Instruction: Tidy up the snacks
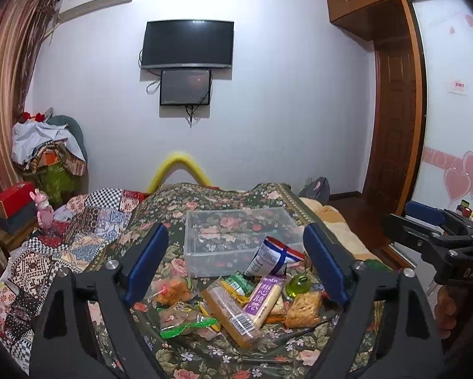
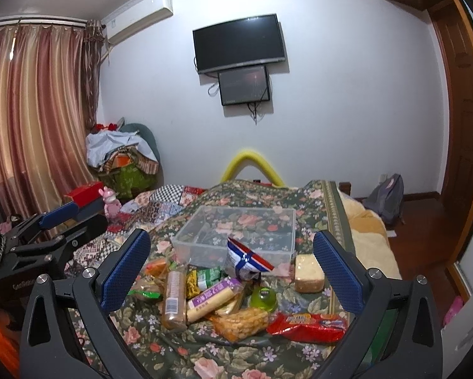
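Observation:
A clear plastic bin stands empty on the floral bedspread. In front of it lies a pile of snacks: a white-blue-red bag, a purple-label stick pack, a long cracker sleeve, a green jelly cup, orange snack bags, a red wrapper and a pale cake block. My left gripper is open above the pile. My right gripper is open above it too. Both are empty.
The bed carries a patchwork quilt on the left. Its right edge drops to a wooden floor with a grey backpack. A cluttered chair, curtains and a wall TV stand beyond.

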### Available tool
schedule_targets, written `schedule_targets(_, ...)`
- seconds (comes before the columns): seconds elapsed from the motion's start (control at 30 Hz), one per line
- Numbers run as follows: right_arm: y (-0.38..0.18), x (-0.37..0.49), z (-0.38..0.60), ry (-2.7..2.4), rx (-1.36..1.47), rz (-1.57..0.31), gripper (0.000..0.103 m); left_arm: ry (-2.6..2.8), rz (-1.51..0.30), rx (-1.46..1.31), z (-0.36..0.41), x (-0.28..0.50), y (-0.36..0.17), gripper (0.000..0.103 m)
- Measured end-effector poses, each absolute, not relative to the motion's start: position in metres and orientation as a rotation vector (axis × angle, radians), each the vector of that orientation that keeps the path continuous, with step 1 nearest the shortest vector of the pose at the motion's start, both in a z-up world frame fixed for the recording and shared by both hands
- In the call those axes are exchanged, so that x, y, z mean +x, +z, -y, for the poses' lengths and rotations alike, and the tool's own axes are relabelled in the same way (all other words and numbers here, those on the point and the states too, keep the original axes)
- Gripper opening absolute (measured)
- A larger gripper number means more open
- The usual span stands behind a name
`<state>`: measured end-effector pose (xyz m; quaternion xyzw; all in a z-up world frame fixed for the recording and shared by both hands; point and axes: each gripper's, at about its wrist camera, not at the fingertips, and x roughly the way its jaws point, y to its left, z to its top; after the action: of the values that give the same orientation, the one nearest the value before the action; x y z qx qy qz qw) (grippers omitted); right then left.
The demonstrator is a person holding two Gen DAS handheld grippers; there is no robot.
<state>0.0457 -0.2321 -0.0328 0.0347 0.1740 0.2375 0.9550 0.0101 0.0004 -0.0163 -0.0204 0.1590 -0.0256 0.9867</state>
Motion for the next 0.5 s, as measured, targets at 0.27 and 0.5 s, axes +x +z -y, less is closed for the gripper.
schedule_targets(0.27,-0.062,0.063,0.239,0.466,0.035,-0.456,0.089,-0.003,-0.434,-0.016,-0.022,0.029,-0.049,0.077)
schedule_targets(0.5,-0.101,0.082,0.251,0.415,0.023,-0.601,0.082,0.047,-0.574,-0.011,-0.047,0.050,-0.092,0.075)
